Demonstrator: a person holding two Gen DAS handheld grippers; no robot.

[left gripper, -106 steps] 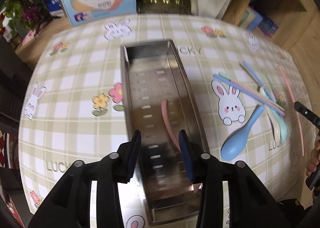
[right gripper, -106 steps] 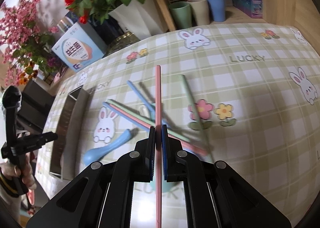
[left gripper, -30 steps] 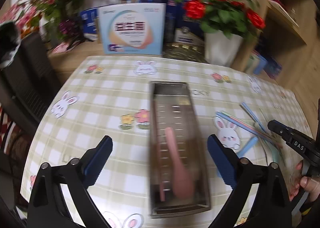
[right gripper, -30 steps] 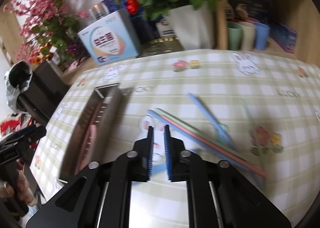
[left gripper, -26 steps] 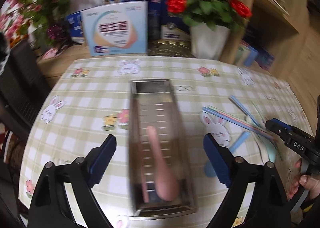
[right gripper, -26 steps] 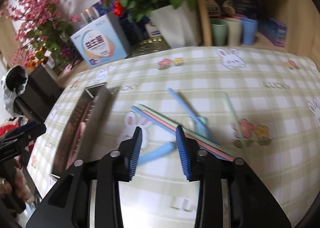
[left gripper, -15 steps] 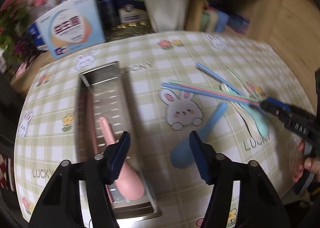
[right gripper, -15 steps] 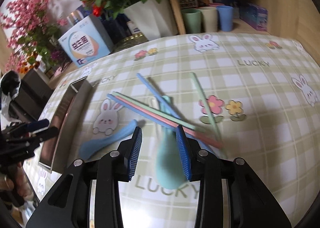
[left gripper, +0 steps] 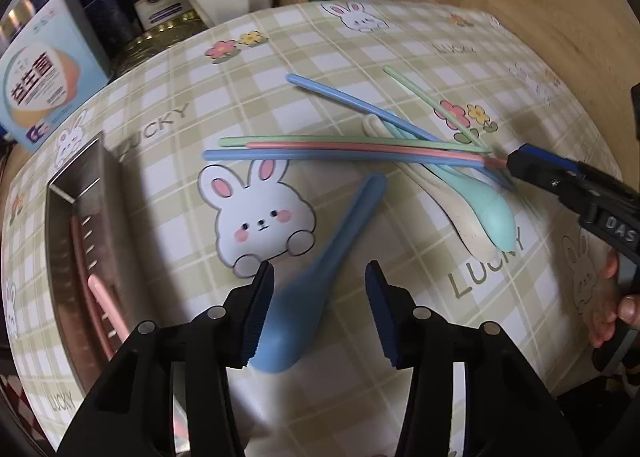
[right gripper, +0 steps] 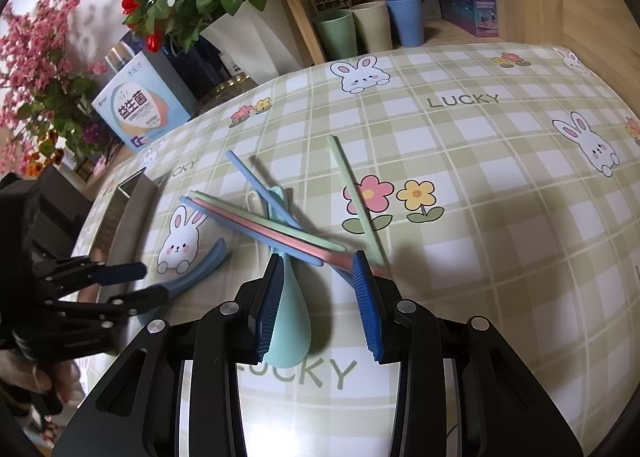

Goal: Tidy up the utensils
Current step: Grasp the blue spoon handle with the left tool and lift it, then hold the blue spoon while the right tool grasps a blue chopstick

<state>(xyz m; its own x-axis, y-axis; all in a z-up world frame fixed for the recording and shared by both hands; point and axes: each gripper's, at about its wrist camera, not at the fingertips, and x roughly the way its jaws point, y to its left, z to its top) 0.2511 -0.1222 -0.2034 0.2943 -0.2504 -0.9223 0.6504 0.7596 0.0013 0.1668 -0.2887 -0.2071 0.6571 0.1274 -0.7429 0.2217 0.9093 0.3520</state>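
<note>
My left gripper [left gripper: 318,311] is open, its jaws on either side of the bowl of a blue spoon [left gripper: 320,281] lying on the tablecloth. My right gripper [right gripper: 320,307] is open over the bowl of a teal spoon [right gripper: 290,321] and the near ends of a pile of chopsticks [right gripper: 272,227], pink, green and blue. A cream spoon [left gripper: 448,201] lies under the teal spoon [left gripper: 480,205]. The steel tray [left gripper: 90,217] at the left holds a pink spoon [left gripper: 106,305] and a pink chopstick [left gripper: 78,257]. The right gripper's tip [left gripper: 524,163] touches the chopstick ends.
A green chopstick [right gripper: 354,197] lies apart to the right of the pile. A blue-and-white box [right gripper: 138,109], a white flower pot [right gripper: 252,37] and three cups [right gripper: 372,27] stand behind the table. A wooden shelf wall rises at the right.
My left gripper has swung right from the tray and come down around the blue spoon. My right gripper has opened wider and dropped closer to the teal spoon and chopstick ends.
</note>
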